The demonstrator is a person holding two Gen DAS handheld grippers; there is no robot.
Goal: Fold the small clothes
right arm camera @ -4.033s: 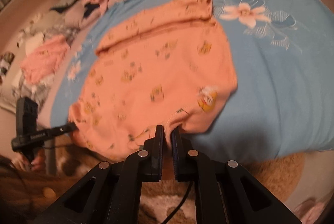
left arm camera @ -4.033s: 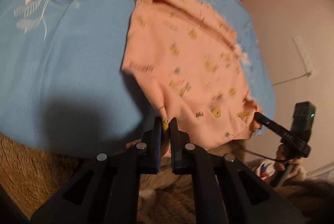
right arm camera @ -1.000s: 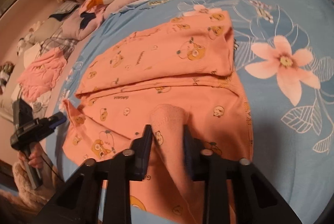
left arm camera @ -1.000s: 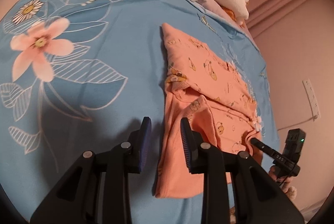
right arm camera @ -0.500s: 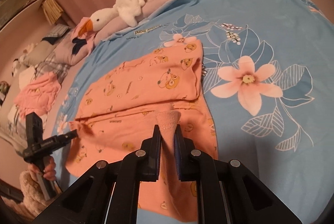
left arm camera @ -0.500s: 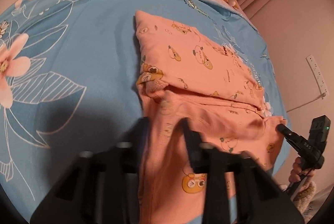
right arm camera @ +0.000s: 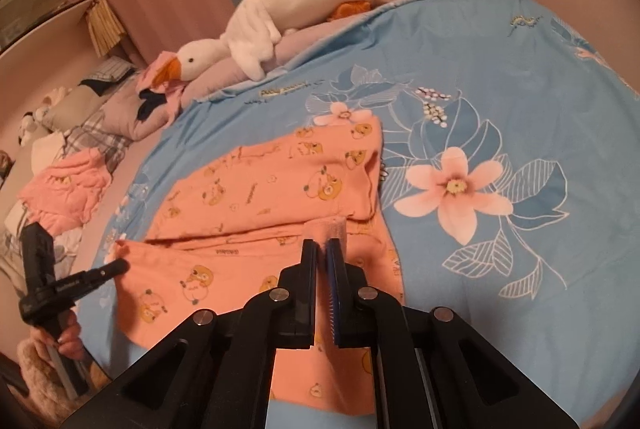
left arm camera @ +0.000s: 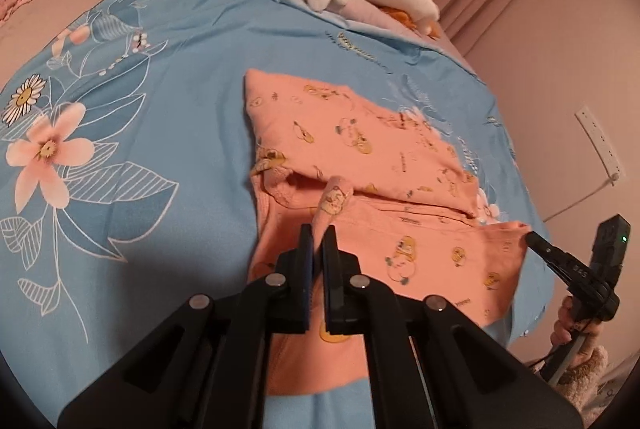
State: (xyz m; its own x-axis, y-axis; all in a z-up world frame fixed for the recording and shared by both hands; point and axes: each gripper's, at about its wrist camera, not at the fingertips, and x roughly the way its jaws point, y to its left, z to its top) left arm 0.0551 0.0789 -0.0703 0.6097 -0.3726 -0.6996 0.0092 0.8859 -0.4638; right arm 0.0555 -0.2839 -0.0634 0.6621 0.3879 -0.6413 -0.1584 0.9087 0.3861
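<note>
Both grippers have just closed — the left gripper [left arm camera: 318,241] and right gripper [right arm camera: 323,249] each pinch the orange bear-print garment [left arm camera: 360,145], raising its near half, apparently for another fold.

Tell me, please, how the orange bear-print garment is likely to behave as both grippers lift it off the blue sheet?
The orange bear-print garment looks floppy: it bunches where the left gripper pinches it. It probably sags between the grips, as the edge held by the right gripper droops. It seems light, since small pinches hold it.
</note>
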